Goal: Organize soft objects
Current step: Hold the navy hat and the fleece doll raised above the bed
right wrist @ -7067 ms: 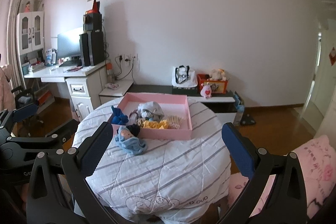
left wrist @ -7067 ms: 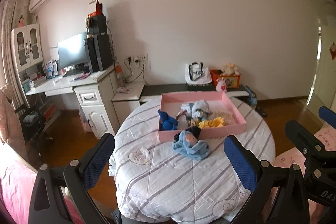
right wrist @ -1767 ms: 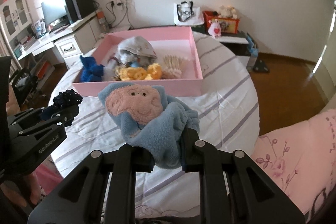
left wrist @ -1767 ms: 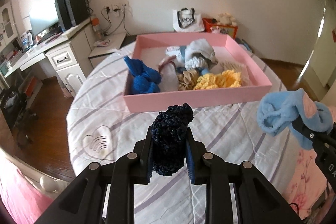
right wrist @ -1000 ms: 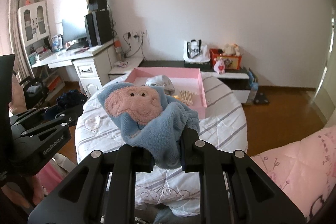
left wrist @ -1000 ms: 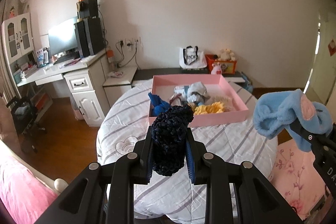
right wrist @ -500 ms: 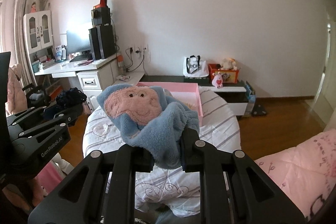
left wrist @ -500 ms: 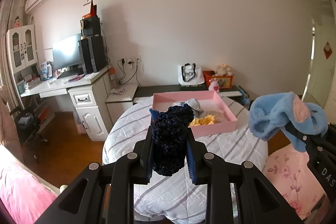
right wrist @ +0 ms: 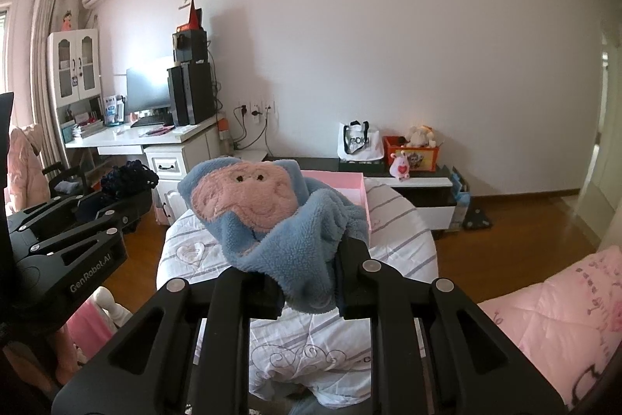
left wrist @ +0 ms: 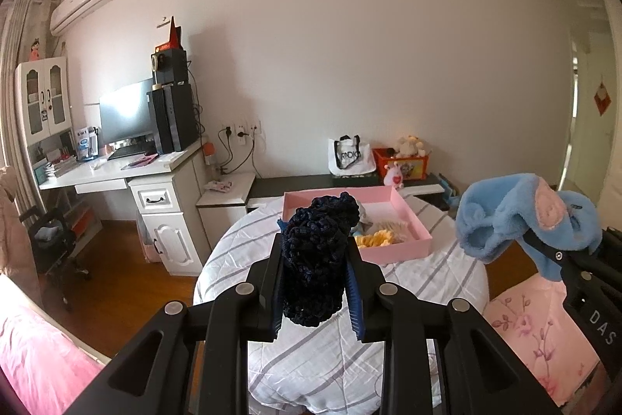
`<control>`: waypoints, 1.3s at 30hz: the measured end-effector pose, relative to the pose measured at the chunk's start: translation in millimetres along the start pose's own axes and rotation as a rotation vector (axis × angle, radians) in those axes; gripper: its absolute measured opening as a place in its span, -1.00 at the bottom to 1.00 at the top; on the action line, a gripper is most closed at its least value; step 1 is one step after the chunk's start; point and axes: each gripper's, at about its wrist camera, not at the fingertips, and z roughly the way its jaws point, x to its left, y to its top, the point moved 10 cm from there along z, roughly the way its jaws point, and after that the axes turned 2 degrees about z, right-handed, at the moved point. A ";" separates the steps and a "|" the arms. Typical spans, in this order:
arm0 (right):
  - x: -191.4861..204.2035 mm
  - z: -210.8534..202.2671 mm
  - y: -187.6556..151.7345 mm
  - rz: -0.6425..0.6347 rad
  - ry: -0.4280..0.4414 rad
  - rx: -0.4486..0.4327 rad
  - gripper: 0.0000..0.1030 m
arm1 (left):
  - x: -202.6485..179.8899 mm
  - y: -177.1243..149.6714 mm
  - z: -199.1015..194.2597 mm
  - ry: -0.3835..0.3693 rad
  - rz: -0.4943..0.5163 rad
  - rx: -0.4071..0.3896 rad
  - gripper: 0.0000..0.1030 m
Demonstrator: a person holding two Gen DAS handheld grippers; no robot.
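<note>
So the left gripper point(left wrist: 315, 273) is clamped on a dark navy knit bundle point(left wrist: 317, 255) while the right gripper point(right wrist: 307, 282) squeezes a blue fleece toy point(right wrist: 272, 216), both above the round table point(left wrist: 408, 282).

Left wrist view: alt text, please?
The left tool grips a dark knitted bundle above a striped round table holding a pink tray. At right, the right tool holds a blue fleece toy.

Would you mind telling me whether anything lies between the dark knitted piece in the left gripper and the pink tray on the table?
Nothing visible does. The left gripper holds the dark knitted piece above the striped tablecloth, and only bare cloth lies before the pink tray. The blue fleece item hangs off to the right.
</note>
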 end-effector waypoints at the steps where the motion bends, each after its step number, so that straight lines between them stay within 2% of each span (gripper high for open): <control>1: -0.3 0.2 -0.1 0.000 0.001 0.001 -0.67 | -1.1 0.4 1.2 0.000 0.000 0.001 -0.52; 24: -0.6 3.5 2.5 0.012 -0.028 0.006 -0.67 | 1.8 2.2 33.2 -0.005 -0.019 0.049 -0.51; 39: -8.2 49.8 -4.5 0.034 -0.041 0.094 -0.67 | 8.4 4.1 89.9 -0.017 -0.030 0.146 -0.51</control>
